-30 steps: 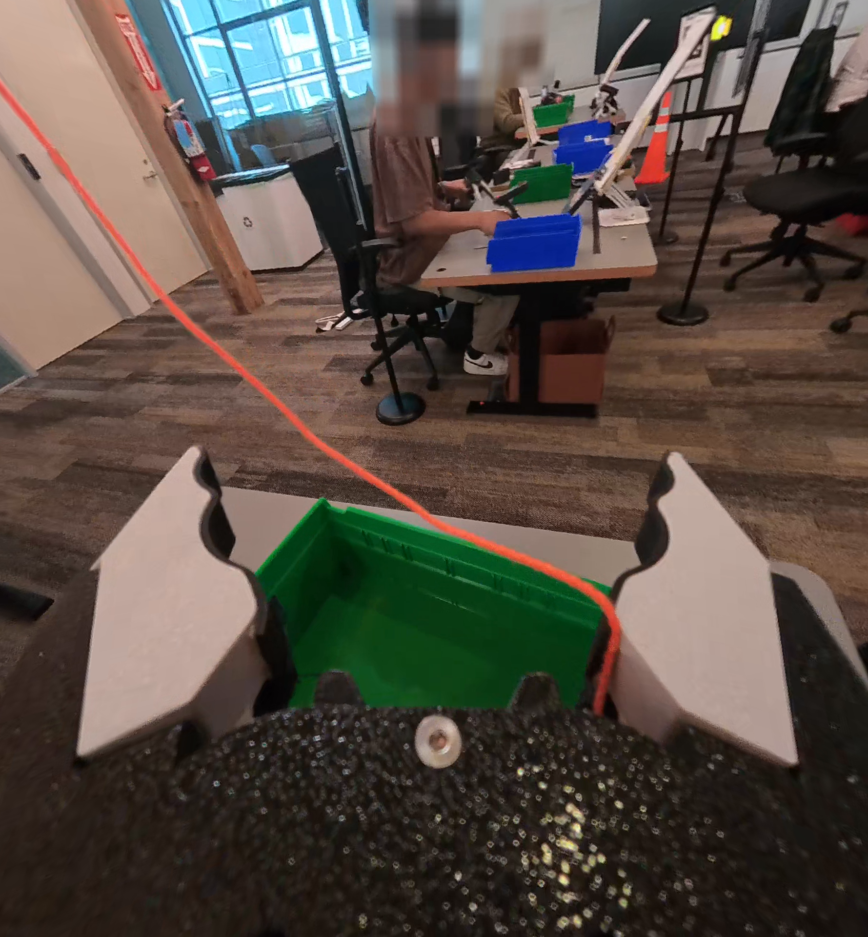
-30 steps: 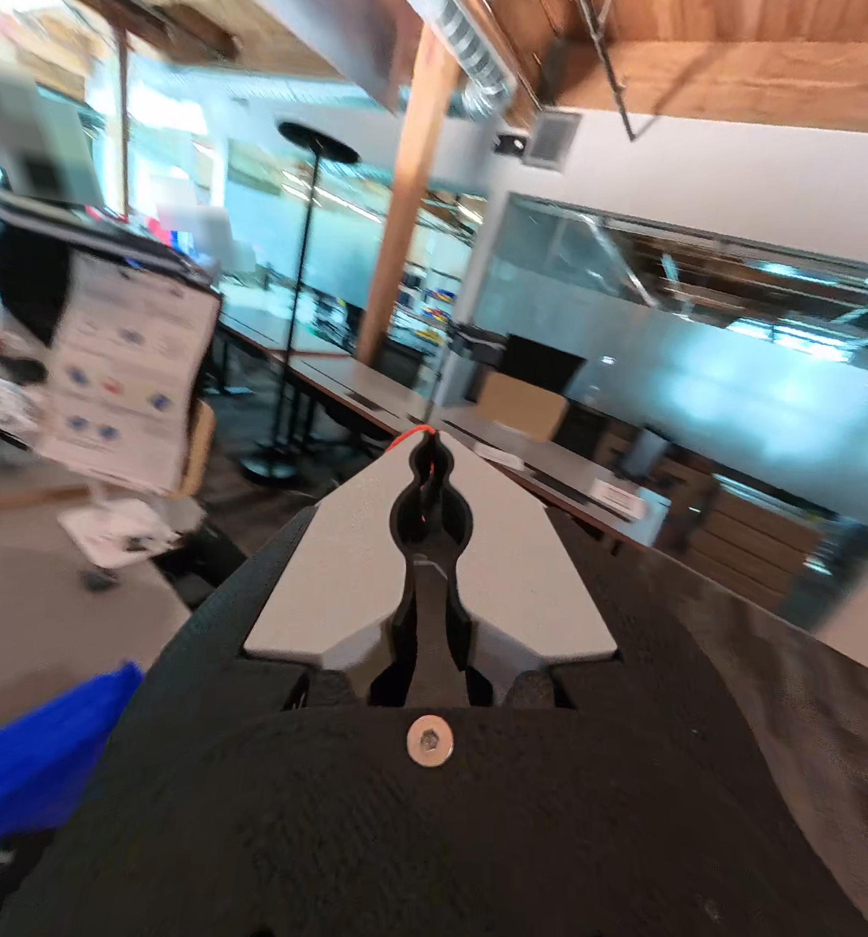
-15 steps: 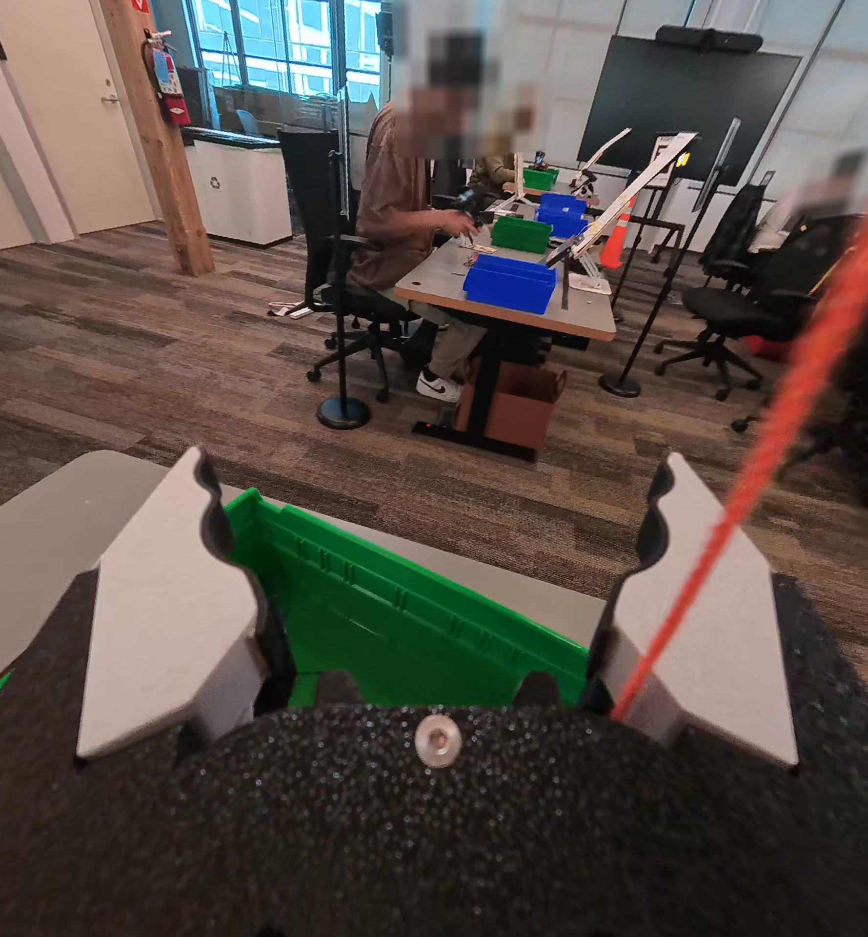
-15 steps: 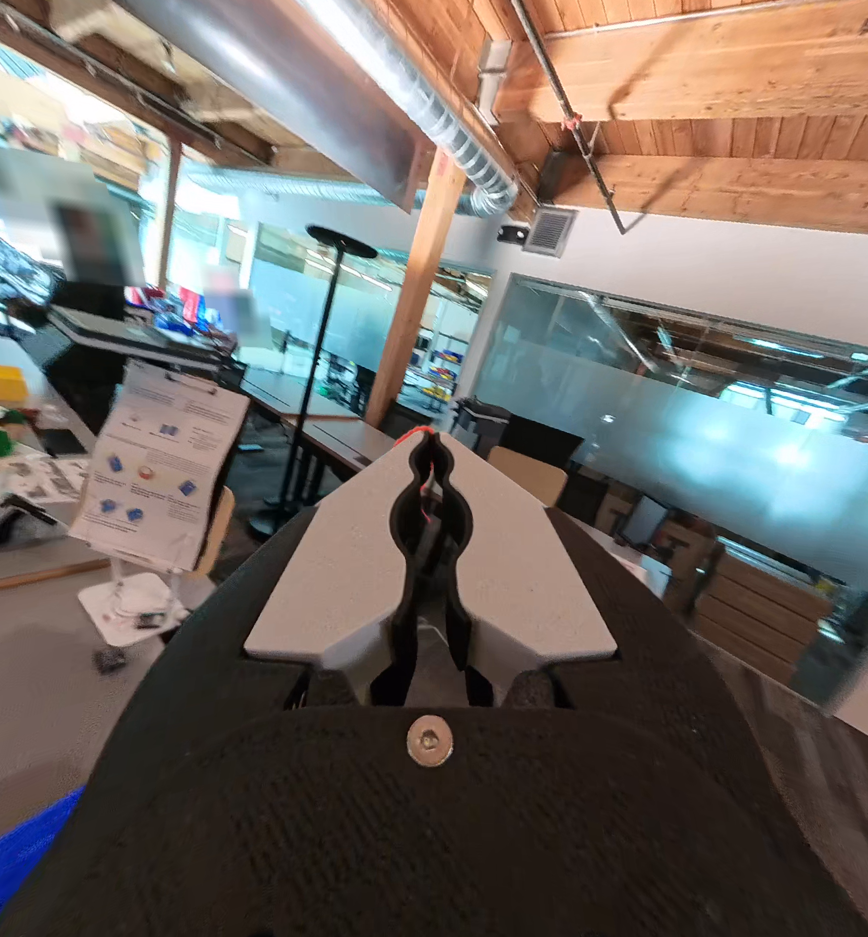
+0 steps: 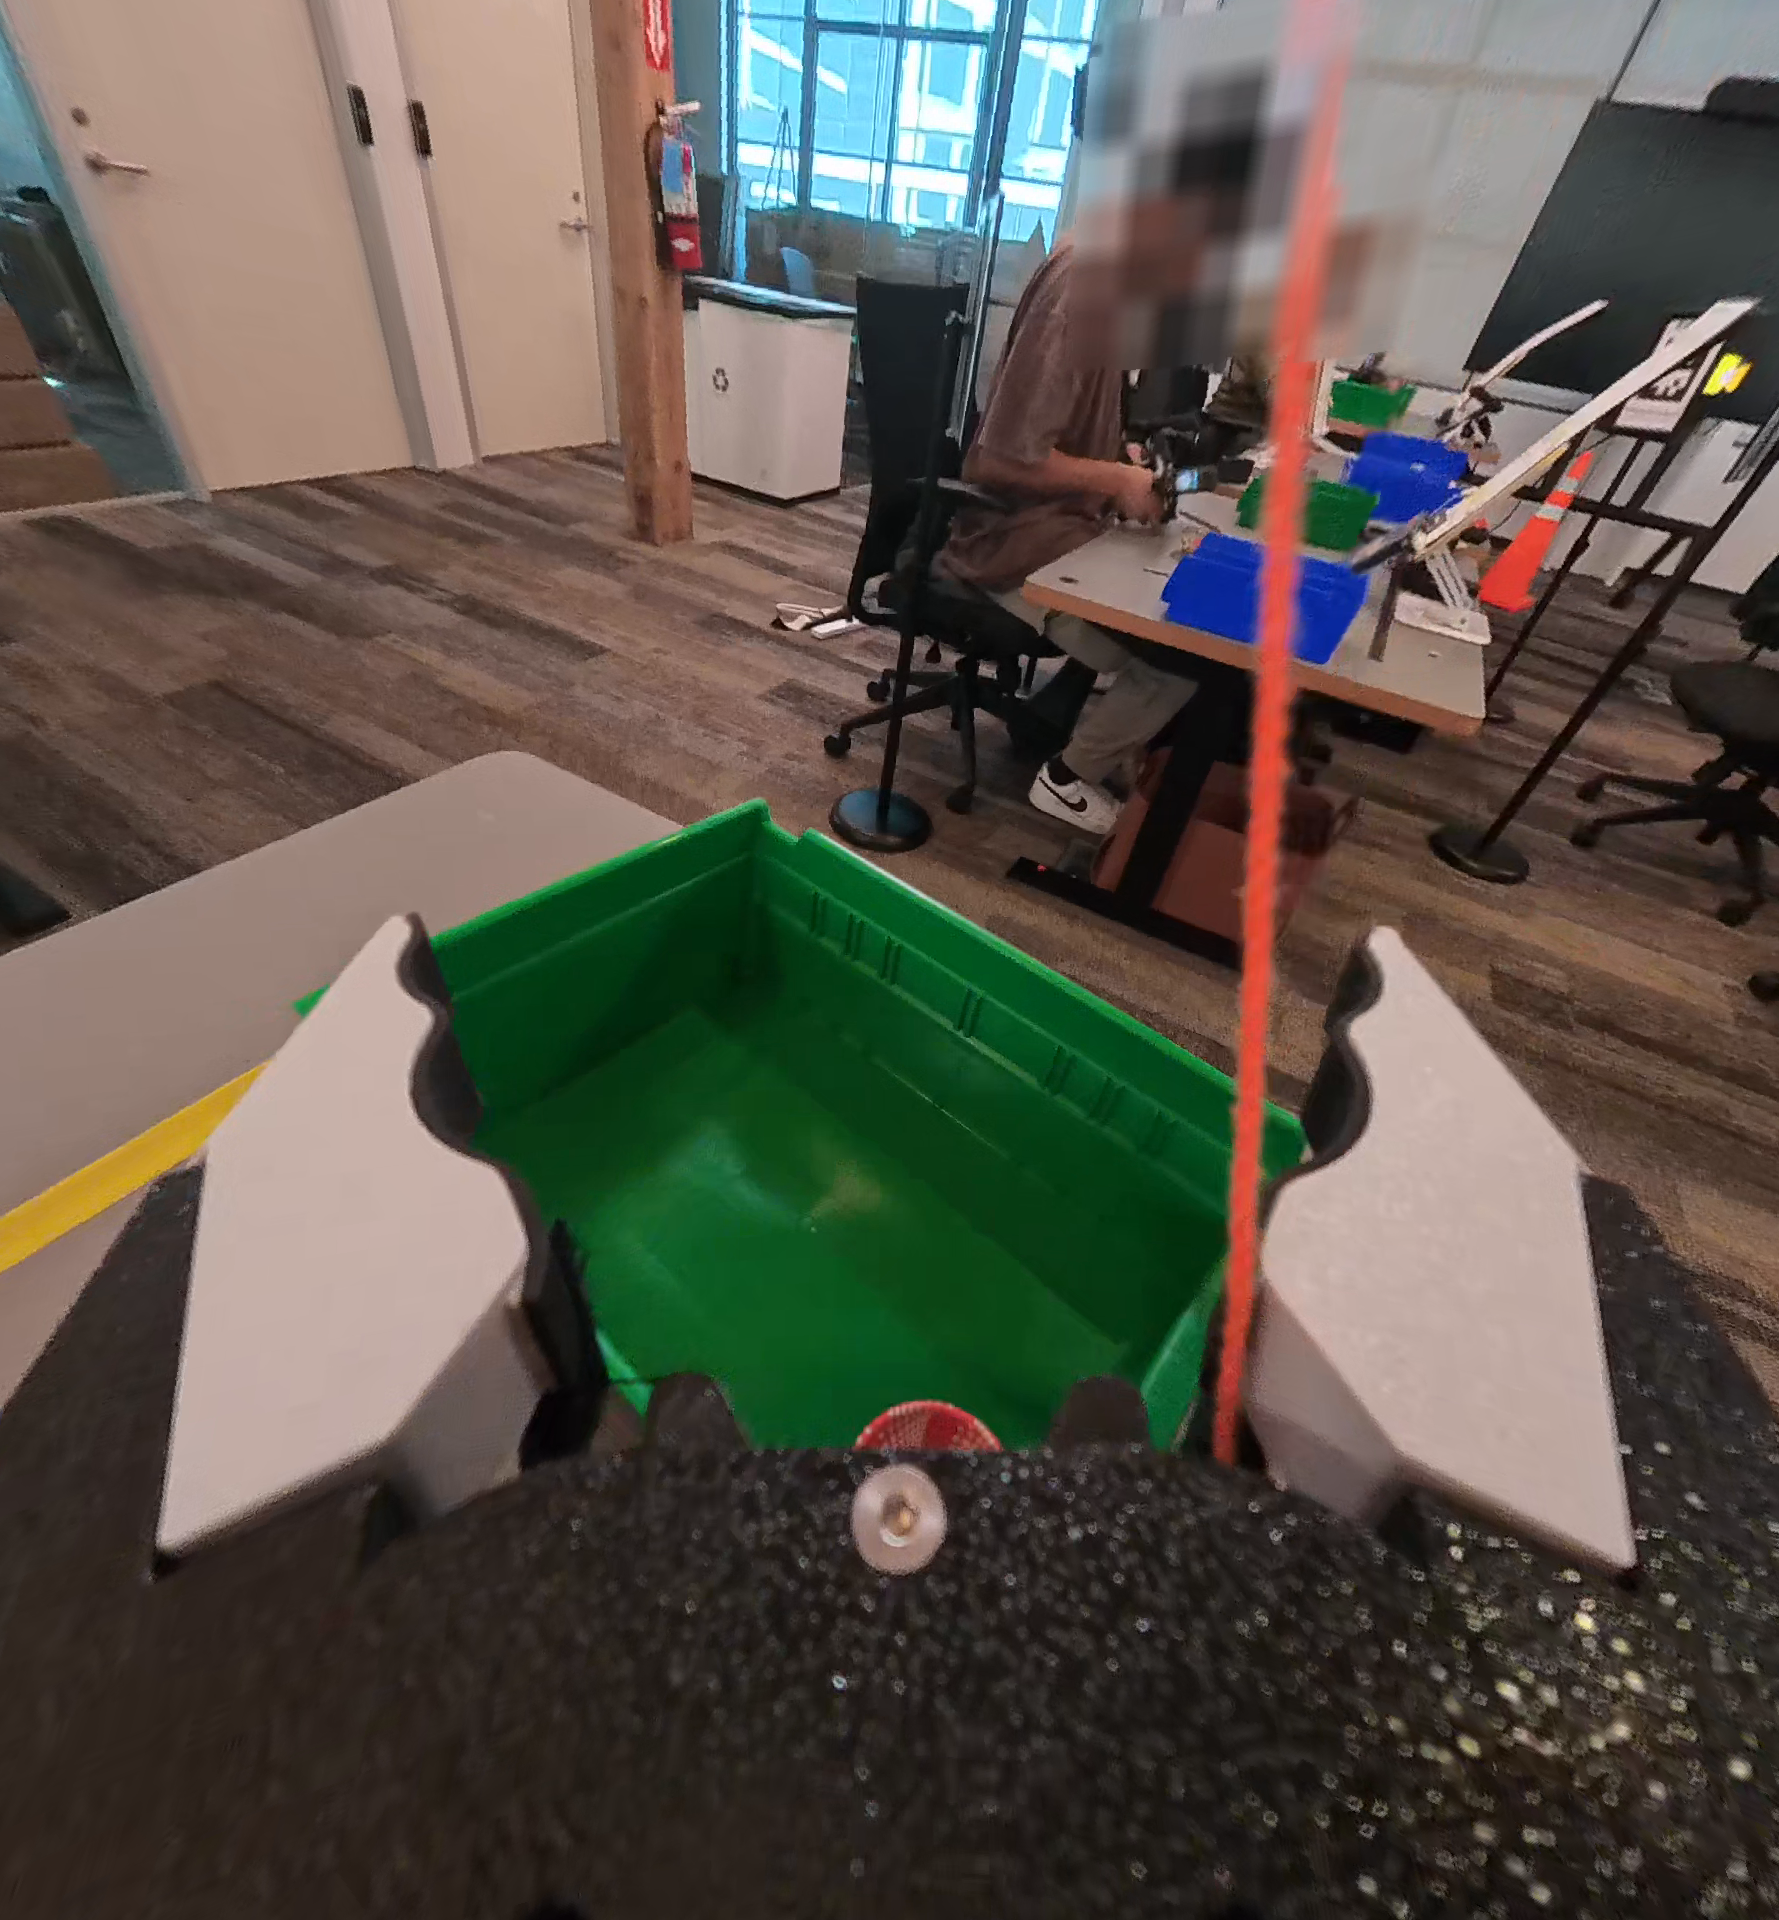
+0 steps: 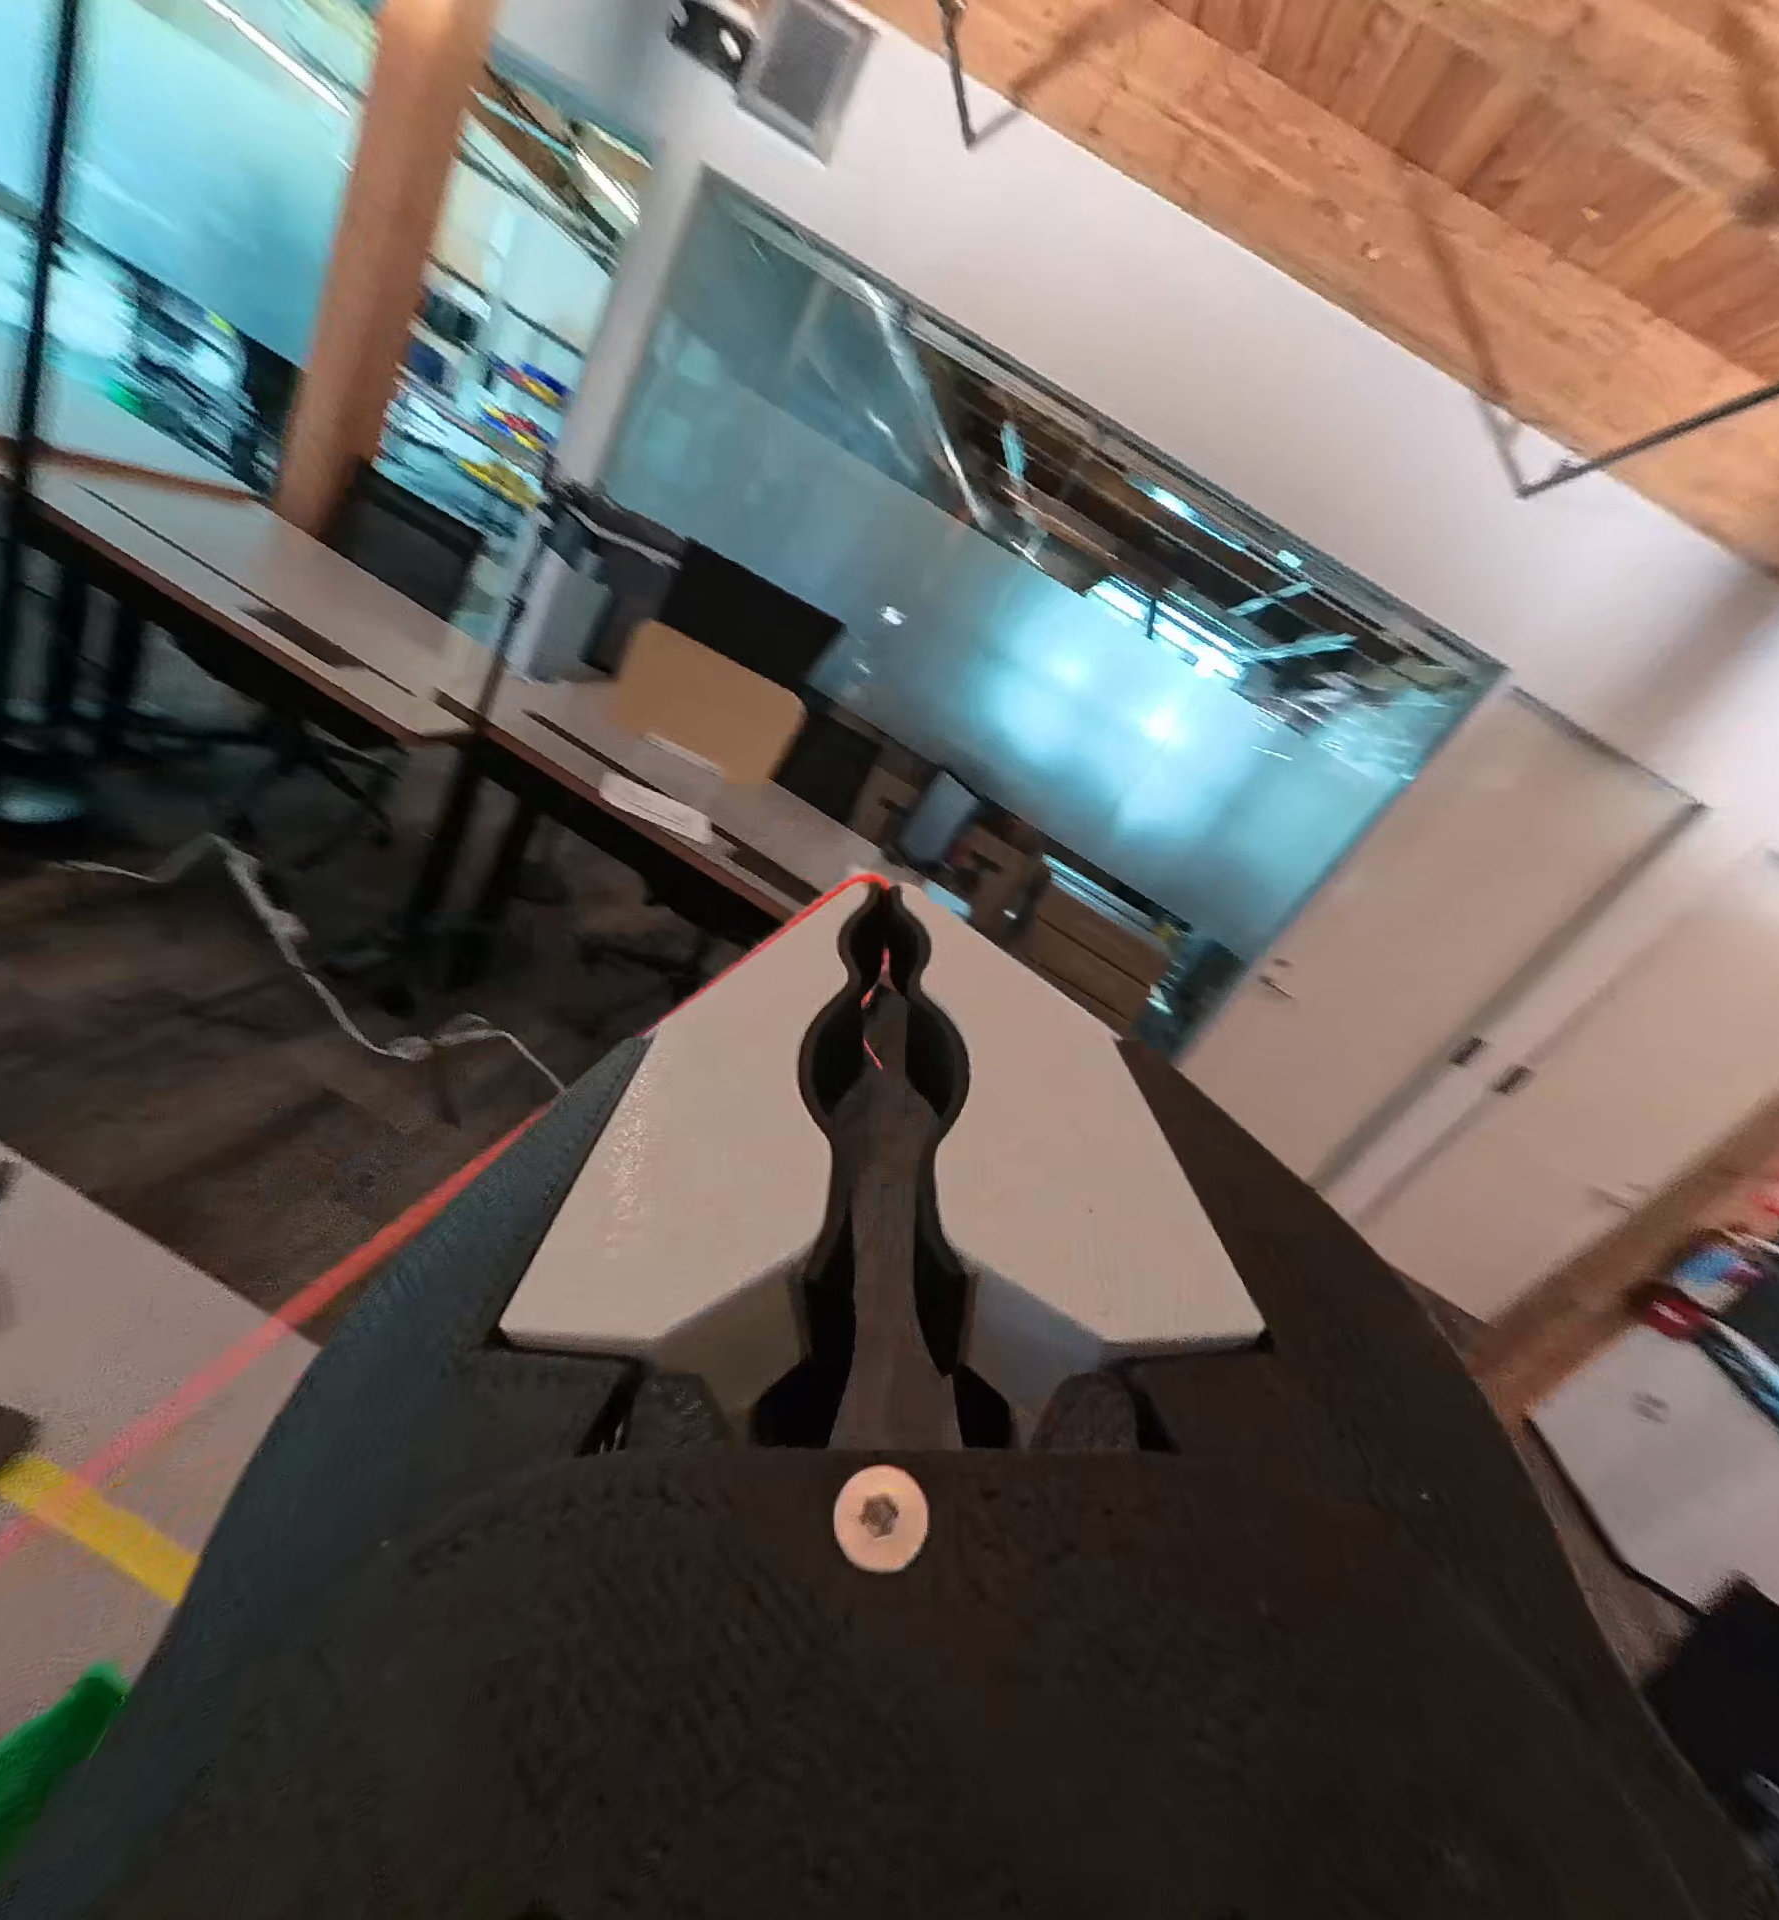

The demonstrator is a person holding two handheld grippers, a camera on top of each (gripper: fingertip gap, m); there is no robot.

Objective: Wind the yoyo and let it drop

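A grey tabletop (image 5: 241, 935) with a yellow tape stripe (image 5: 85, 1205) is seen in an open office with wood-look flooring, where a person (image 5: 1051, 468) is seated at a farther desk; a green bin (image 5: 968, 997) stands on the tabletop below the left tool (image 5: 890, 1091), whose fingers are held wide apart. The right tool (image 6: 883, 935) is clamped on the orange string (image 6: 397, 1216), which in the left view is now seen as a near-vertical line beside the right finger, where half a second ago it slanted; the red yoyo (image 5: 926, 1425), unseen before, is glimpsed at the bin's near edge.

recycling symbol on white bin (image 5: 760, 410), other writing illegible
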